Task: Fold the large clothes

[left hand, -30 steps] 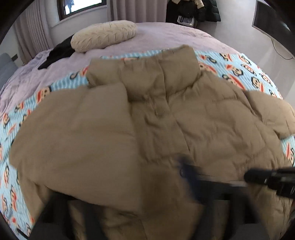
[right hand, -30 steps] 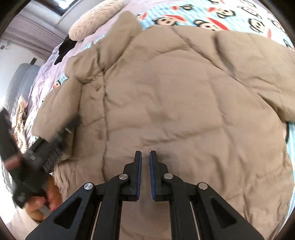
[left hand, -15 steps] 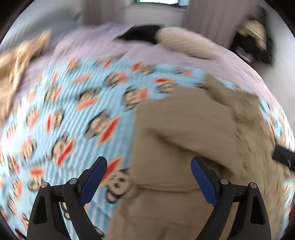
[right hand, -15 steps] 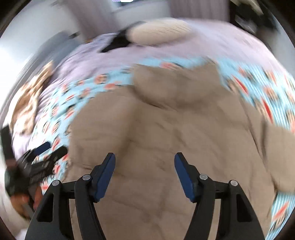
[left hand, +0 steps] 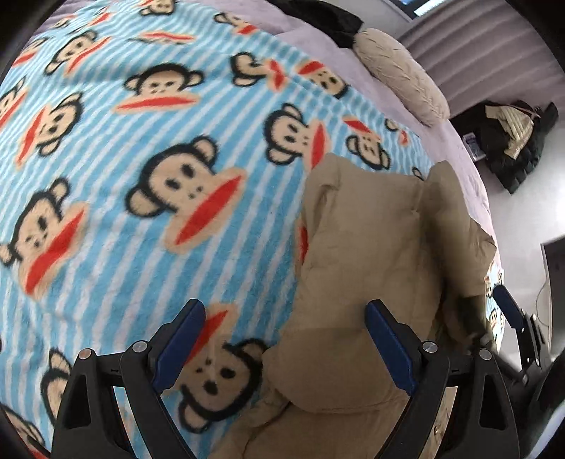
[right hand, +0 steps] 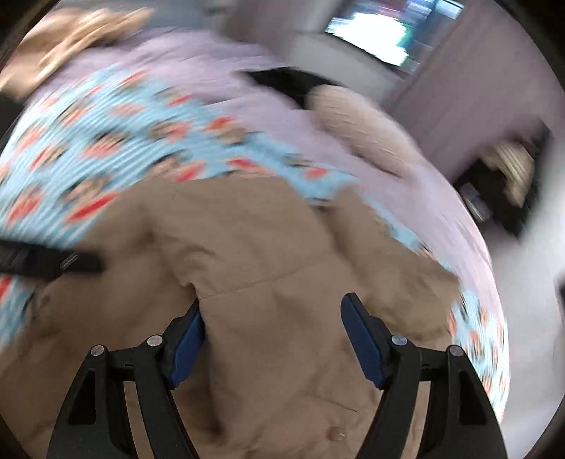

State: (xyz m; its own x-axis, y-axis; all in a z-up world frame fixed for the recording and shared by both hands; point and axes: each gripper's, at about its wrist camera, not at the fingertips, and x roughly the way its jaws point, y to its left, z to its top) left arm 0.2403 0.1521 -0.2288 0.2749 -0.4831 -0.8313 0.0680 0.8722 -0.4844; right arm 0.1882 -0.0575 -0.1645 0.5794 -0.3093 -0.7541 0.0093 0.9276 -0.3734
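A tan puffer jacket (left hand: 370, 247) lies on a blue striped monkey-print blanket (left hand: 141, 176) on the bed. My left gripper (left hand: 286, 339) is open and empty, low over the jacket's left edge, one finger over the blanket and one over the jacket. My right gripper (right hand: 272, 335) is open and empty, close above the jacket's (right hand: 265, 247) middle; this view is blurred. The right gripper's finger shows at the right edge of the left wrist view (left hand: 512, 314). The left gripper shows as a dark bar at the left of the right wrist view (right hand: 53, 263).
A cream knitted pillow (left hand: 399, 74) and a black garment (left hand: 328, 21) lie on the lilac bedspread (left hand: 317, 46) at the far side. A dark pile of clothes (left hand: 508, 141) sits on the floor beyond the bed. Curtains (left hand: 476, 42) hang behind.
Both grippers have opened from shut. The left one has swung left to the jacket's left edge, over the blanket. The right one has dropped closer to the jacket and is moving.
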